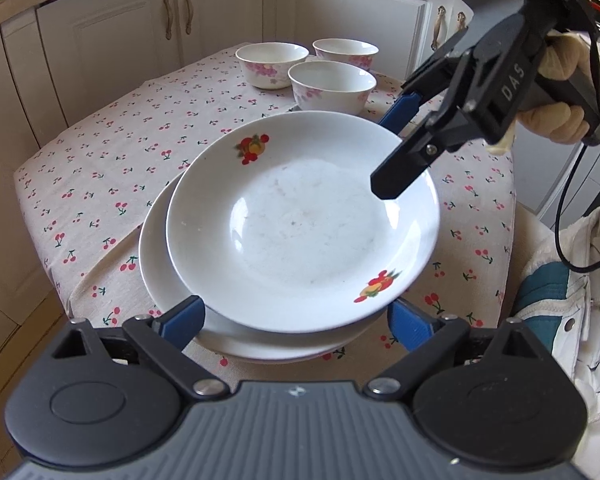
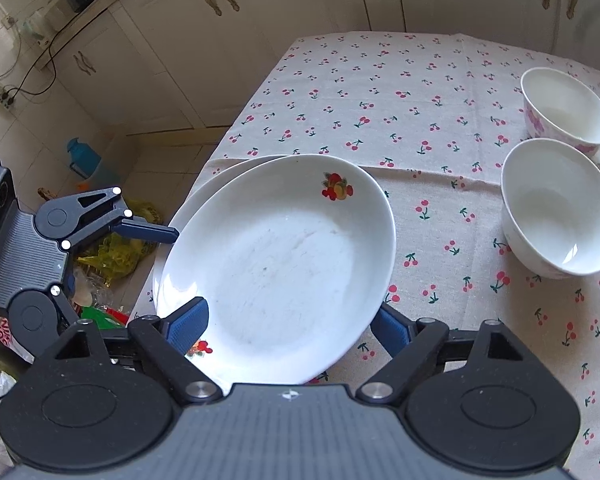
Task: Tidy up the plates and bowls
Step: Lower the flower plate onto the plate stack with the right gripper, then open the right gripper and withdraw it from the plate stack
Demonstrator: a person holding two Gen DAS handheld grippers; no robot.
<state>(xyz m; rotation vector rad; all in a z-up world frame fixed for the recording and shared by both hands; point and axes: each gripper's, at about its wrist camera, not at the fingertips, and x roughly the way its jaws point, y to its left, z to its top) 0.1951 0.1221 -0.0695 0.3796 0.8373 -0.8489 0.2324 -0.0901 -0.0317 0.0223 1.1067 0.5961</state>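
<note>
Two plates are seen stacked on the cherry-print tabletop (image 1: 100,184): the top plate (image 1: 300,220) sits shifted toward 2 o'clock on the bottom plate (image 1: 160,264). Three bowls (image 1: 332,84) are grouped at 12 o'clock, apart from the stack. The left gripper (image 1: 296,320) is held at 6 o'clock, jaws spread wide, either side of the plates' near rim, nothing clamped. The right gripper (image 2: 288,330) is placed likewise at the top plate's edge, jaws released; no pad is seen pressing.
</note>
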